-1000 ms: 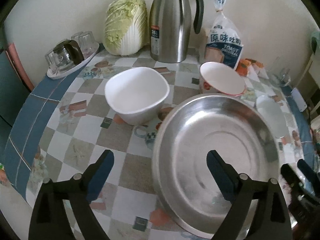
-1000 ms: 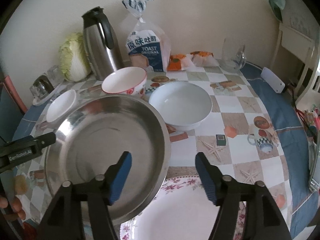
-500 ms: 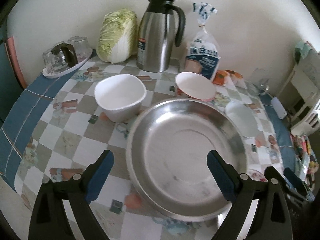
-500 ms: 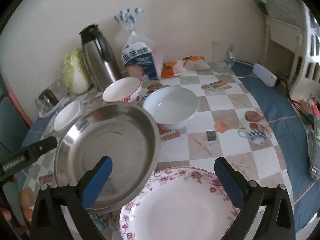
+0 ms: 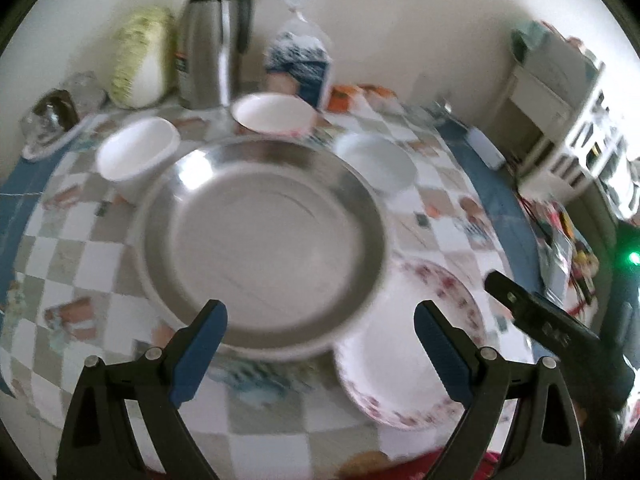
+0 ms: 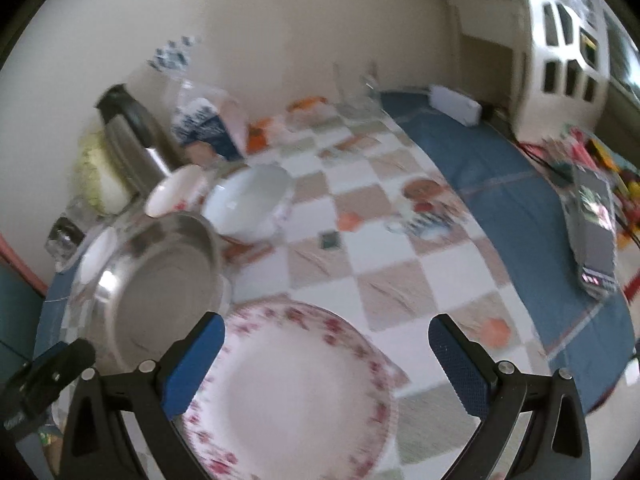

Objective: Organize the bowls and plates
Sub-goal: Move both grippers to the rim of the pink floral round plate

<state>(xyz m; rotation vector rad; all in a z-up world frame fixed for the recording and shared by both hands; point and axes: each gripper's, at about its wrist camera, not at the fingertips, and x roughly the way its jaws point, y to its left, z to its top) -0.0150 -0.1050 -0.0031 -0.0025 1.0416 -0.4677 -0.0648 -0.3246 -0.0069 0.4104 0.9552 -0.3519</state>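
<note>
Broadly, the round table in its checked oilcloth with a blue border [image 6: 500, 184] carries all the crockery, and the step in hand looks like the start of a gather: nothing is gripped and both tools hang over the near dishes. Largest is the wide shallow stainless-steel dish [image 5: 260, 240], lying just ahead of the left gripper [image 5: 320, 344], its near rim between and slightly beyond the two blue pads. Those jaws stand wide apart and empty. Next in size, the white dinner plate with a pink floral rim [image 6: 288, 396] sits directly under and between the fingers of the right gripper [image 6: 326, 360], whose jaws have just been opening and now gape fully, with the plate below them but not pinched. Beyond both tools' fingertips stand a white ceramic bowl [image 6: 248, 200], a red-patterned white bowl [image 5: 274, 114] and a small squarish white bowl [image 5: 138, 152]. Judging by this, the next move calls for lowering one pad under a rim edge and closing, probably to stack flat pieces first.
</note>
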